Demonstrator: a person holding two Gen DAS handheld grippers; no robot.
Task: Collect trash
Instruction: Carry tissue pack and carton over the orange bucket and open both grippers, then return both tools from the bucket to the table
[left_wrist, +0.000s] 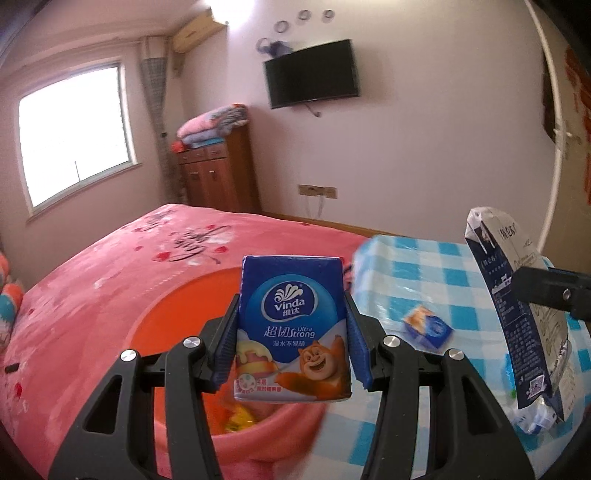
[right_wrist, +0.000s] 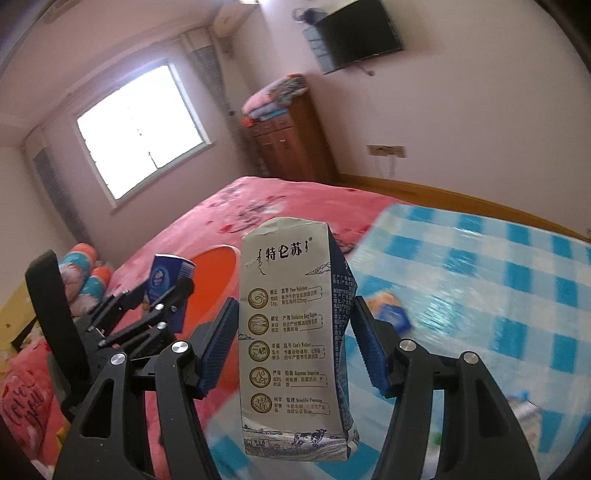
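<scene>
A: Across the bedroom, a bed (left_wrist: 92, 280) is seen spread with a pink blanket, and beside it a surface is covered by a blue-checked cloth (left_wrist: 424, 266).

B: What is set between the two?

A: An orange bin (left_wrist: 177, 325) is placed at the bed's edge, just below the left gripper (left_wrist: 291, 332); something yellow is glimpsed inside it.

B: And what is held?

A: A milk carton (right_wrist: 291, 332), grey-white and dented, is clamped upright in the right gripper (right_wrist: 293, 343), raised over the edge of the checked cloth. A blue Vinda tissue pack (left_wrist: 291, 325) is gripped upright between the left gripper's blue pads (left_wrist: 356, 343), raised above the bin's rim.

B: Is anything left lying about?

A: A small blue-and-orange packet (left_wrist: 428, 325) is seen flat on the checked cloth, between the two grippers, and crumpled clear plastic (left_wrist: 535, 417) is seen at the cloth's near right corner.
</scene>
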